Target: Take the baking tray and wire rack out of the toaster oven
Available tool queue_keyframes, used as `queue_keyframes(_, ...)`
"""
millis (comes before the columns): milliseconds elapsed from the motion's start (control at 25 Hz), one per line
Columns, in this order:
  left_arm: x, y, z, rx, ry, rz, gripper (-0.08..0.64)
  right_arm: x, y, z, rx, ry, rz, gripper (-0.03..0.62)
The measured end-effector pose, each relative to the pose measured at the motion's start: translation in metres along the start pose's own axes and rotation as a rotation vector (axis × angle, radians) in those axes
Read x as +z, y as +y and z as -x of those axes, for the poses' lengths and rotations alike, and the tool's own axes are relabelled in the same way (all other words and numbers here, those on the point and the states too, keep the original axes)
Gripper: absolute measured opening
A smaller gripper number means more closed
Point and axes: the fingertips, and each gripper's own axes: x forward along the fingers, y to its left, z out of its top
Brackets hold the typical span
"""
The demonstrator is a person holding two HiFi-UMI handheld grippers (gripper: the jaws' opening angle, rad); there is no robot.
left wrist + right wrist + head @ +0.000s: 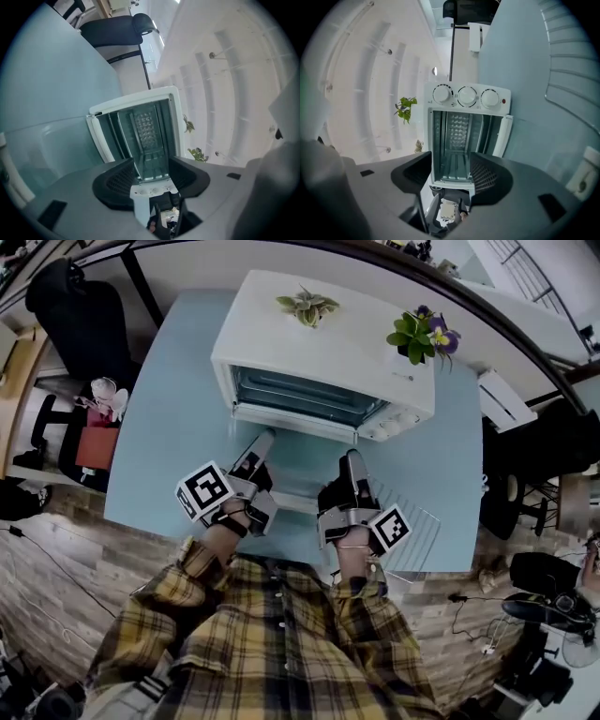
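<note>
The white toaster oven [328, 352] stands at the back of the light blue table [178, 427] with its door [291, 418] folded down. Both gripper views look into the oven cavity [147, 136] [457, 140], where no rack or tray shows. The wire rack [417, 526] [574, 75] lies on the table at the front right. A pale flat tray edge [298, 502] shows between my hands. My left gripper [262, 442] [152, 176] and right gripper [352, 460] [451, 171] hover level in front of the door, both open with nothing between the pads.
Two small potted plants [307, 306] [422, 334] sit on the oven top. Three control knobs [461, 96] line the oven's right side. A black chair [80, 315] stands left of the table, and wooden floor [56, 568] lies below the near edge.
</note>
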Motion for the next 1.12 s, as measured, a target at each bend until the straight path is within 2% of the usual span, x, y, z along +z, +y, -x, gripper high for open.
queue_keyframes(160,0.031,0.018,-0.019,0.018,-0.021,0.007,0.222,-0.006,-0.008,-0.038,-0.016,-0.014,-0.013,0.239)
queue_keyframes(320,0.052,0.041,-0.037,0.047,-0.058,0.068,0.221,-0.003,-0.03,-0.068,-0.06,-0.065,-0.063,0.239)
queue_keyframes(680,0.06,0.068,-0.055,0.088,-0.04,0.1,0.212,0.007,-0.088,-0.114,-0.164,-0.19,-0.153,0.239)
queue_keyframes(920,0.066,0.07,-0.05,0.096,-0.035,0.085,0.204,0.023,-0.107,-0.135,-0.16,-0.289,-0.145,0.236)
queue_keyframes(1040,0.071,0.074,-0.047,0.101,-0.04,0.089,0.204,0.027,-0.111,-0.142,-0.156,-0.321,-0.142,0.19)
queue_keyframes(1120,0.073,0.075,-0.045,0.104,-0.041,0.091,0.202,0.03,-0.112,-0.143,-0.161,-0.337,-0.133,0.097)
